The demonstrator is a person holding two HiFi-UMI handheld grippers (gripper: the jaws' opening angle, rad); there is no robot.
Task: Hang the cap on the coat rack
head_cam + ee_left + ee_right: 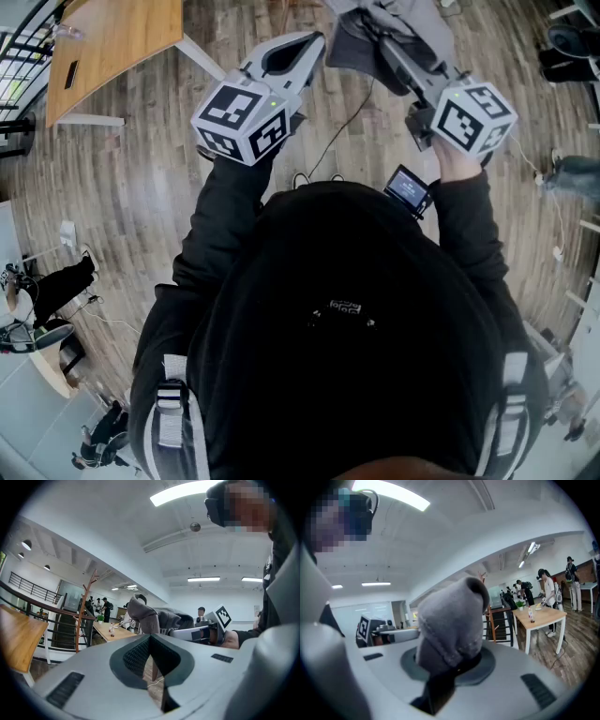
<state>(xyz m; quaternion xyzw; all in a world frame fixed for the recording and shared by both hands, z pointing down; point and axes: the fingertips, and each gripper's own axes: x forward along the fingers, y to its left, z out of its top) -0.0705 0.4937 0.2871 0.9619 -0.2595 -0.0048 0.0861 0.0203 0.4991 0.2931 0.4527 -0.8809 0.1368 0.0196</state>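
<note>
My right gripper is shut on a grey cap at the top of the head view. In the right gripper view the cap bulges up out of the right gripper and hides most of what lies ahead. My left gripper is held up beside it, shut, with nothing between its fingers. From the left gripper the cap shows just ahead to the right. A wooden coat rack stands farther off to the left, by a railing.
A wooden table stands on the plank floor at the upper left, and a cable trails across the floor below the grippers. Another table with bottles and several people lies beyond. A black stair railing runs behind the rack.
</note>
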